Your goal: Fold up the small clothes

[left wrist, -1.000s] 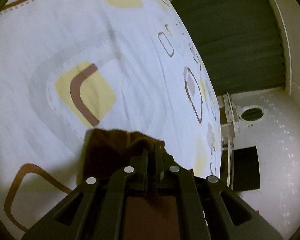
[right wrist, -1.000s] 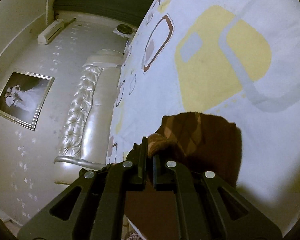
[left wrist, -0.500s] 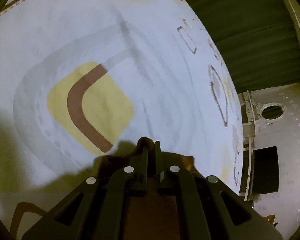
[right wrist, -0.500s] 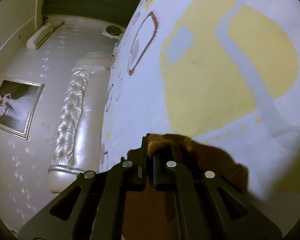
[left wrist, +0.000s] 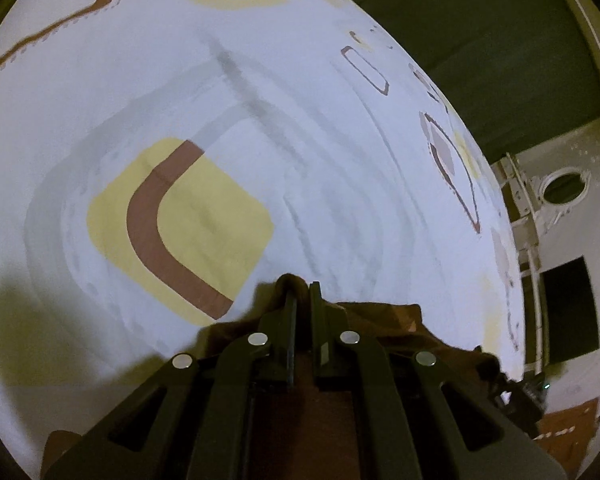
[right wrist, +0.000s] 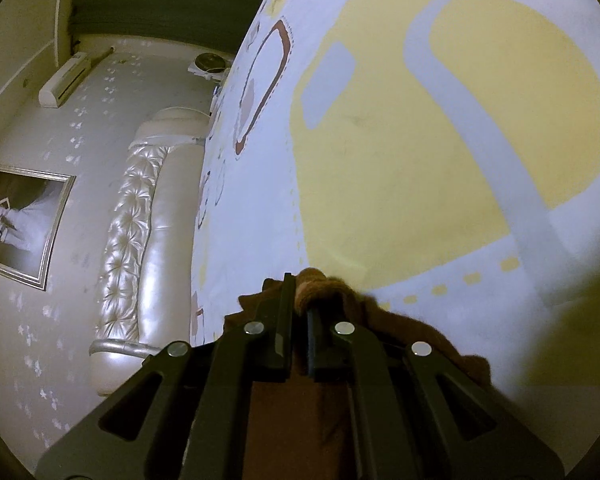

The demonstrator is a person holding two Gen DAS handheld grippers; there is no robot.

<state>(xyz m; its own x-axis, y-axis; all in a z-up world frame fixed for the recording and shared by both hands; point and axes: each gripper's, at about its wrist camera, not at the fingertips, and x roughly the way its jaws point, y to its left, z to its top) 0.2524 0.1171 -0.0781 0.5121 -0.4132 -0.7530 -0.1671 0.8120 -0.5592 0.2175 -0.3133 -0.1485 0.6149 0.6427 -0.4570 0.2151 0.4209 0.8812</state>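
A small dark brown knitted garment (left wrist: pixel 384 320) is held low over a white bedsheet (left wrist: pixel 300 128) printed with yellow and brown shapes. My left gripper (left wrist: pixel 302 286) is shut on one edge of the garment, a fold of brown cloth pinched between its fingers. In the right wrist view my right gripper (right wrist: pixel 298 280) is shut on another bunched edge of the brown garment (right wrist: pixel 420 332), just above the bedsheet (right wrist: pixel 380 140). Most of the cloth hangs under the gripper bodies, hidden.
A dark green curtain (left wrist: pixel 480 20) and a white cabinet (left wrist: pixel 556 200) stand past the bed's far edge. The right wrist view shows a tufted cream headboard (right wrist: pixel 140 232), a framed picture (right wrist: pixel 20 216) and a wall air conditioner (right wrist: pixel 66 80).
Both grippers have sunk toward the sheet with the garment. The hanging brown cloth, seen spread below the fingers earlier, now lies mostly under the grippers.
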